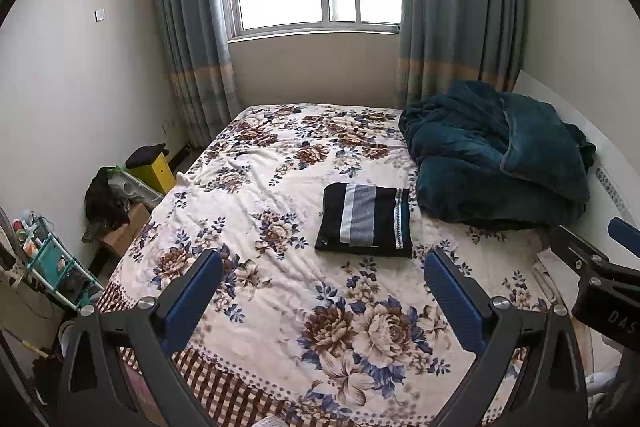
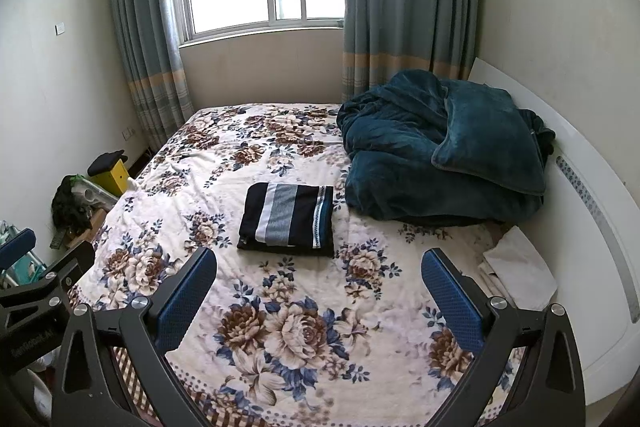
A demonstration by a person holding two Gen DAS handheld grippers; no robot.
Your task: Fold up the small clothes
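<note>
A small dark garment with grey, white and teal stripes lies folded into a neat rectangle on the floral bedspread; it also shows in the right wrist view. My left gripper is open and empty, held above the near part of the bed, short of the garment. My right gripper is open and empty, also short of the garment. The right gripper shows at the right edge of the left wrist view, and the left gripper at the left edge of the right wrist view.
A rumpled teal blanket is heaped at the bed's right, against a white headboard. White folded cloth lies near it. Left of the bed stand a yellow box, a dark clothes pile and a teal rack. Window and curtains behind.
</note>
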